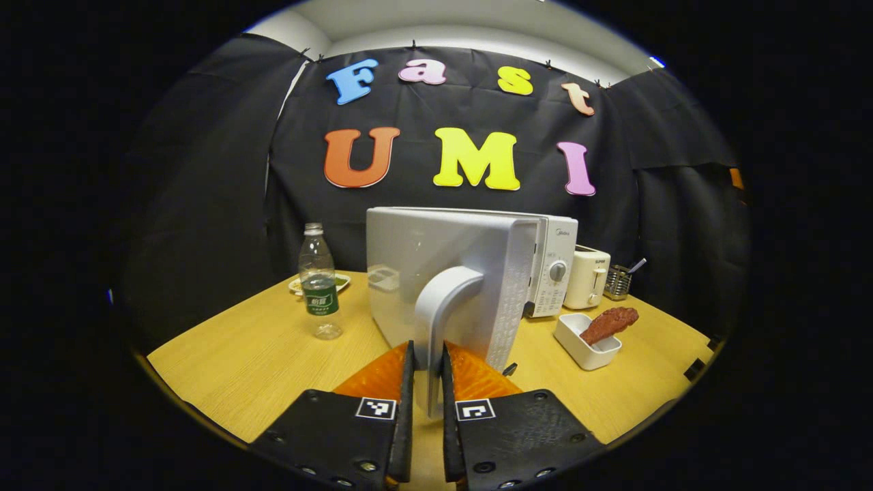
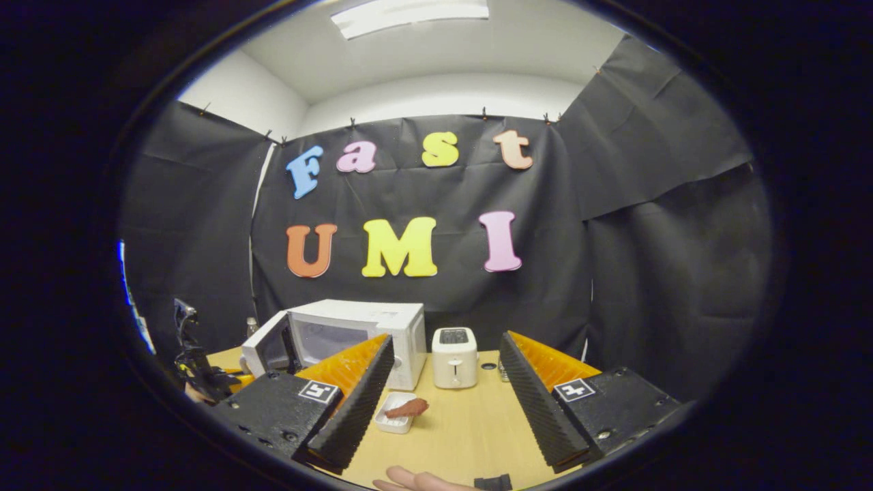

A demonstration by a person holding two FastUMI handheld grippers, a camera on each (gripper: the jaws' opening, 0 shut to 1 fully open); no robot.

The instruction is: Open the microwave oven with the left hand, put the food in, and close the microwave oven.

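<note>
The white microwave (image 1: pixel 556 252) stands at the back of the wooden table (image 1: pixel 259 354) with its door (image 1: pixel 409 259) swung partly out toward me. My left gripper (image 1: pixel 427 361) is shut on the door's curved handle (image 1: pixel 443 300), one finger on each side. To the right of the microwave a reddish-brown piece of food (image 1: pixel 609 323) lies across a small white dish (image 1: pixel 586 344). In the right gripper view the microwave (image 2: pixel 361 327) with its door (image 2: pixel 266 351) ajar sits ahead on the left. My right gripper (image 2: pixel 447 341) hovers open over the table, with nothing between its fingers. The food (image 2: pixel 407 408) lies just beyond its left finger.
A plastic water bottle (image 1: pixel 319 283) stands left of the door, with a small plate (image 1: pixel 339 281) behind it. A white toaster (image 1: pixel 588 276) and a metal mesh holder (image 1: pixel 617 281) sit right of the microwave. A person's hand (image 2: pixel 416 481) shows at the table's near edge.
</note>
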